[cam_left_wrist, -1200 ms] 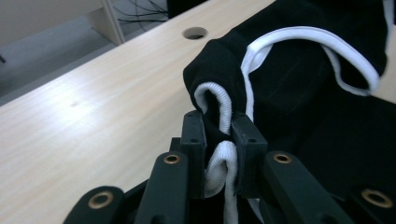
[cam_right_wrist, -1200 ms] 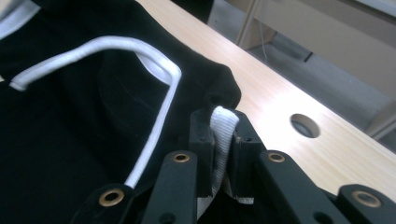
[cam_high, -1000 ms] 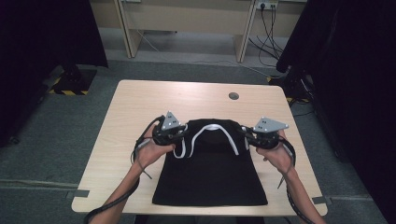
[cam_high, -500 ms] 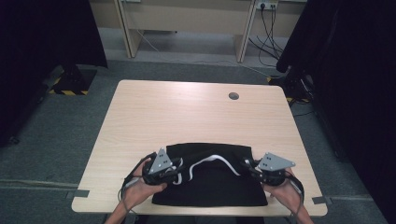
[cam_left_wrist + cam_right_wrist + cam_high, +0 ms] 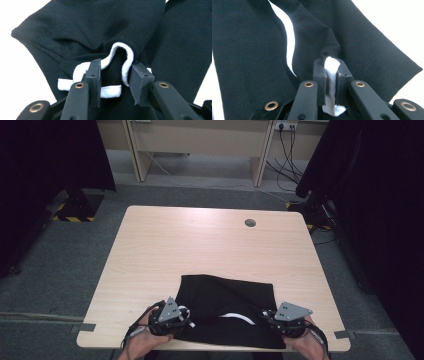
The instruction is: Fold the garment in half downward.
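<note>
A black garment [image 5: 225,295] with a white neckline trim [image 5: 237,316] lies folded over on the near half of the wooden table [image 5: 200,240]. My left gripper [image 5: 186,319] rests at the garment's near left corner. In the left gripper view, its jaws [image 5: 116,75] have just been opening, and a slack loop of the trim [image 5: 120,50] stands between them, not pinched. My right gripper [image 5: 266,316] sits at the near right corner. In the right gripper view it [image 5: 330,71] is shut on a strip of the trim [image 5: 331,65], with black cloth [image 5: 362,45] spreading beyond.
A round cable hole [image 5: 250,223] lies near the table's far edge. Bare tabletop stretches beyond the garment. Dark curtains hang at both sides, and cables [image 5: 290,150] trail on the floor behind the table.
Both grippers drew the neckline edge back toward the near table edge and lower, folding the garment over itself. The left jaws have parted and the trim now sits loose between them.
</note>
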Available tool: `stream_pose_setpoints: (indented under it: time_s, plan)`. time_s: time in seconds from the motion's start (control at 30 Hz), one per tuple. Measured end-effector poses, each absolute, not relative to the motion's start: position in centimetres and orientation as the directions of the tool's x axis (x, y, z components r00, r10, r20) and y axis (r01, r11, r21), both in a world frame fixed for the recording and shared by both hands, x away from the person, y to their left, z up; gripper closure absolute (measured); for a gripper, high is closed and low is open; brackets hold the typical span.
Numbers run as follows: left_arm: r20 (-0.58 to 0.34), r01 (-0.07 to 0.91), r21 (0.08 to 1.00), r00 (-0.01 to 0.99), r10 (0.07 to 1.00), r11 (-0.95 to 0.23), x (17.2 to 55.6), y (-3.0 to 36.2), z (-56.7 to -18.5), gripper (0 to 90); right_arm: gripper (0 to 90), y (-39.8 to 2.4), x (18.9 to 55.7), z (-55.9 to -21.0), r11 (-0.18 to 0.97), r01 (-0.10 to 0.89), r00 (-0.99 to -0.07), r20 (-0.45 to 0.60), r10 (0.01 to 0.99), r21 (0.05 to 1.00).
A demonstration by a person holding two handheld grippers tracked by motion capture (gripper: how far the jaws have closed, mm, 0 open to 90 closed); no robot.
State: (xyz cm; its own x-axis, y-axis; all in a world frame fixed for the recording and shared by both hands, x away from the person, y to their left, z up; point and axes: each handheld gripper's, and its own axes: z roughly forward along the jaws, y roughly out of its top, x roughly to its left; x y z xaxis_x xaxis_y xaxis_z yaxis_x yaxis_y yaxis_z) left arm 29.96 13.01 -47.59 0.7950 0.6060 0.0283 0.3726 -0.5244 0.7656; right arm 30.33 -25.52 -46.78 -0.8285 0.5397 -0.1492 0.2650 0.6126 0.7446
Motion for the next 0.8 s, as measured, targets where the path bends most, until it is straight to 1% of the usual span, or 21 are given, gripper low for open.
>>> stream_pose_setpoints:
  time_s: [0.1,0.23,0.3,0.37,0.4,0.5,0.53,0.57,0.6,0.67,0.7,0.73,0.77,0.8]
  plan:
    - [0.031,0.383,0.763,0.783,0.621,-0.521,31.8,12.4,-47.5,63.3,82.2,-25.5,31.9,-46.6,0.633,0.266,-0.816,-0.180,0.550,0.727]
    - [0.033,0.392,0.769,0.765,0.644,-0.505,34.8,11.5,-47.5,62.0,82.1,-26.4,35.6,-46.5,0.622,0.295,-0.790,-0.181,0.586,0.725]
    - [0.040,0.387,0.774,0.760,0.649,-0.501,36.0,11.2,-47.3,57.5,80.0,-26.9,37.5,-46.4,0.609,0.313,-0.788,-0.158,0.594,0.728]
    - [0.043,0.388,0.789,0.738,0.673,-0.476,36.8,11.0,-46.9,47.4,71.1,-27.3,38.7,-45.9,0.574,0.340,-0.766,-0.135,0.629,0.745]
    - [0.047,0.384,0.795,0.732,0.679,-0.469,36.8,11.0,-46.7,42.7,66.1,-27.4,39.1,-45.6,0.571,0.349,-0.769,-0.121,0.628,0.743]
    - [0.072,0.337,0.816,0.747,0.661,-0.470,36.3,10.6,-46.0,33.9,55.4,-27.3,39.1,-44.5,0.566,0.344,-0.774,-0.115,0.622,0.749]
    - [0.078,0.325,0.818,0.754,0.652,-0.474,36.2,10.5,-45.9,33.8,55.8,-27.2,39.1,-44.2,0.577,0.339,-0.784,-0.116,0.610,0.743]
    - [0.077,0.318,0.819,0.765,0.640,-0.478,36.1,10.2,-45.9,34.0,60.4,-27.1,39.0,-44.2,0.587,0.334,-0.791,-0.120,0.600,0.737]
    - [0.075,0.311,0.816,0.779,0.622,-0.488,36.1,10.1,-46.0,38.0,67.9,-27.0,39.0,-44.2,0.608,0.329,-0.802,-0.126,0.584,0.722]
    - [0.080,0.308,0.807,0.788,0.610,-0.503,36.2,9.9,-46.2,54.7,79.5,-26.9,38.8,-44.4,0.634,0.304,-0.811,-0.156,0.564,0.712]
    - [0.084,0.307,0.800,0.793,0.604,-0.515,36.4,9.8,-46.3,66.7,82.1,-26.9,38.6,-44.2,0.640,0.289,-0.815,-0.167,0.555,0.712]
    - [0.075,0.311,0.799,0.798,0.598,-0.515,36.6,9.9,-46.3,74.3,83.1,-26.9,38.3,-44.0,0.638,0.276,-0.815,-0.176,0.552,0.719]
    - [0.072,0.304,0.806,0.801,0.594,-0.507,36.8,10.3,-45.9,79.7,83.6,-27.0,38.0,-43.6,0.639,0.264,-0.815,-0.187,0.548,0.723]
    - [0.069,0.296,0.815,0.803,0.591,-0.498,36.7,10.6,-45.4,82.0,83.8,-27.1,37.6,-43.1,0.637,0.250,-0.816,-0.196,0.544,0.729]
